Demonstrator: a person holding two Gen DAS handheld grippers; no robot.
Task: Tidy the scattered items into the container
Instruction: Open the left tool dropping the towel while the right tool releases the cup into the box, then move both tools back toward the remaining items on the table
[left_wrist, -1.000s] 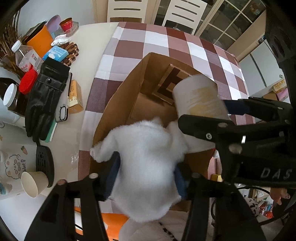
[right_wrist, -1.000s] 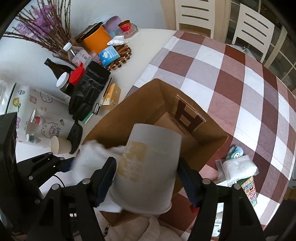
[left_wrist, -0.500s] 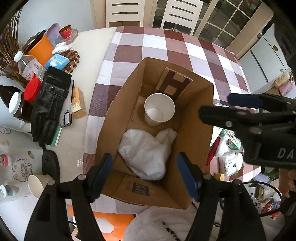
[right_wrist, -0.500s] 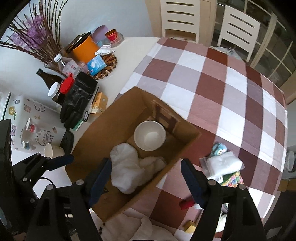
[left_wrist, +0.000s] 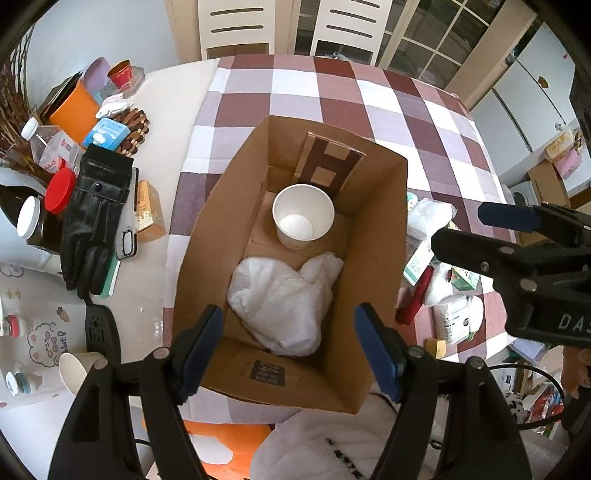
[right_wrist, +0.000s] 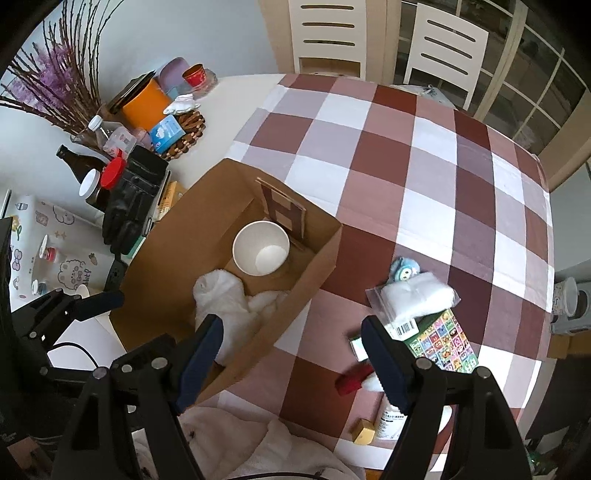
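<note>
A cardboard box (left_wrist: 207, 229) stands open on the checked tablecloth. In it a white paper cup (left_wrist: 303, 218) stands upright at the far end, and a white fluffy cloth (left_wrist: 284, 295) lies nearer. My left gripper (left_wrist: 289, 314) hangs above the box's near end; its jaws are opening with nothing between them. My right gripper (right_wrist: 291, 325) is open and empty over the box's right wall (right_wrist: 306, 295). To the right of the box lie a bag of white cotton (right_wrist: 413, 295), a colourful box (right_wrist: 443, 343), a red item (right_wrist: 352, 380), a white bottle (right_wrist: 391, 417) and a small yellow cube (right_wrist: 364, 432).
Left of the box are black gloves (left_wrist: 92, 214), a small tan carton (left_wrist: 149, 212), a phone, bottles, an orange canister (left_wrist: 70, 114) and a paper cup (left_wrist: 74, 369). Two white chairs (right_wrist: 332, 37) stand at the table's far edge. A white garment lies at the near edge.
Both grippers opened and let go: the fluffy cloth and the paper cup dropped into the box. Both grippers have since drawn back, the right one shifting to the right.
</note>
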